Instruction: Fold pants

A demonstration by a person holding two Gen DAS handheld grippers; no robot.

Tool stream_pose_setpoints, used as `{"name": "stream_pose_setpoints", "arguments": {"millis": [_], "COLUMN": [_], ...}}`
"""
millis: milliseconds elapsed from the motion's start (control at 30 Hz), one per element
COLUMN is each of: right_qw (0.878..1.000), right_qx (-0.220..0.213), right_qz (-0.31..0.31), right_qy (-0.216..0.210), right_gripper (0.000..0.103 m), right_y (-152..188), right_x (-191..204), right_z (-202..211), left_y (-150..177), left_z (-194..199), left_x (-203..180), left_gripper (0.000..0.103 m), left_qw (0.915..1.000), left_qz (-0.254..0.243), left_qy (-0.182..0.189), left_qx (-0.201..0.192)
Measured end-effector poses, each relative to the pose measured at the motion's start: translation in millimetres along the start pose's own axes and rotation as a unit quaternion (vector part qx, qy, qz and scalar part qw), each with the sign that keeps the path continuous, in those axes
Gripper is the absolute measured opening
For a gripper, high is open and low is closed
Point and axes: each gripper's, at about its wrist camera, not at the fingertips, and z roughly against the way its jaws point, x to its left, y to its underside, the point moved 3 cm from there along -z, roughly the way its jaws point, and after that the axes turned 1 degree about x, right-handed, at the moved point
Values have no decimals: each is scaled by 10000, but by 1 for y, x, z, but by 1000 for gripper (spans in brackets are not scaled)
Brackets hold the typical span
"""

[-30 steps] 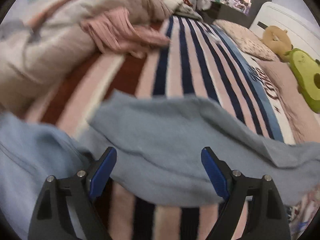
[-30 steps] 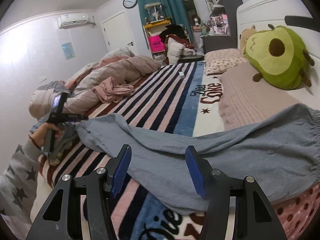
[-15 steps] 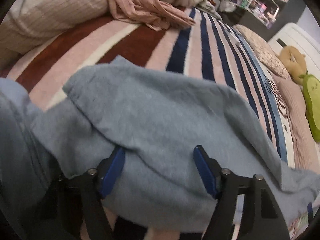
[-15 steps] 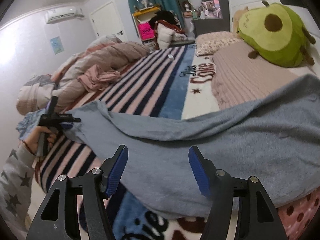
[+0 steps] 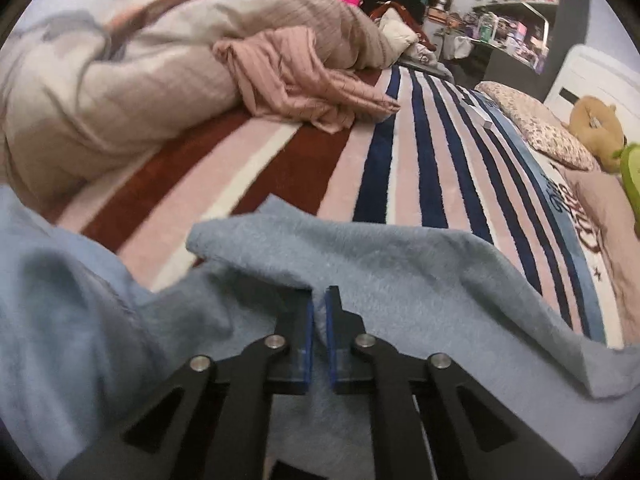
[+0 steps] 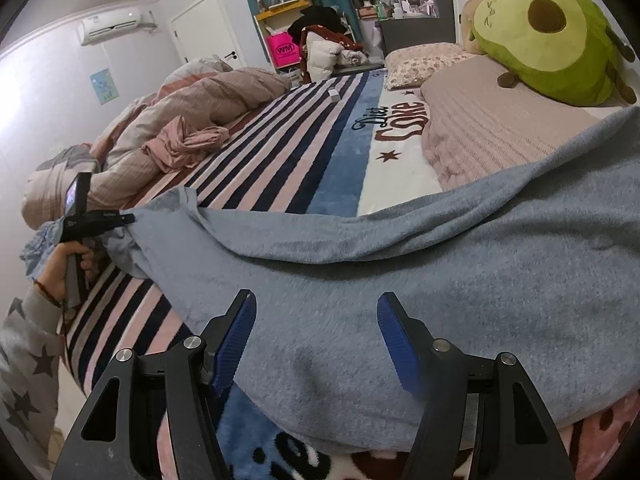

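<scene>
Left gripper (image 5: 319, 312) fingers pinching thin fold of grey pants (image 6: 400, 264) lying mid-frame across striped bed (image 6: 288, 152); right gripper (image 6: 316, 320) fingers wide, gripping nothing. Fleece risks slipping; lone pull bunching pants.

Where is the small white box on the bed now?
In the right wrist view the white box lies far up the striped blanket, left of the floral pillow and right of the beige duvet.
</scene>
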Motion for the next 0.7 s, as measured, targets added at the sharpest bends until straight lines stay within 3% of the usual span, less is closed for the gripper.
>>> {"name": "stream_pose_setpoints", "arguments": {"millis": [133,267,367,400,467,500,533,600,700], "right_qw": [10000,10000,10000,10000,10000,10000,9999,9999,9996], "right_qx": [-5,-28,-15,-14,-29,-32,-36,-23,109], "right_qz": [1,21,0,-6,-1,3,8,27,164], "right_qy": [12,29,22,25,56,76,102,158,197], "right_gripper": [59,59,59,59,59,59,60,64,66], "right_y": [1,2,3,4,5,5,5,3,-5], "right_x": [0,-1,-3,-4,-4,-5,-5,-8,-7], "right_z": [2,5,7,7,8,9,10,13,9], "left_y": [-1,0,6,11,18,20,20,19,16], "left_z": [28,44,34,25,22,24,27,42,68], "left_x": [-5,1,6,7,8,9,10,9,-3], "left_gripper": [3,3,3,5,5,13,33,63,64], "left_qw": [9976,9947,9923,9914,9915,9920,9926,9947,9957], "left_qz": [-434,-615,-803,-886,-894,-853,-810,-741,-789], "left_qy": [-377,-646,-927,-955,-908,-880,-872,-717,-439], "left_qx": [-386,-505,-162,120,277,286,258,50,-216]}}
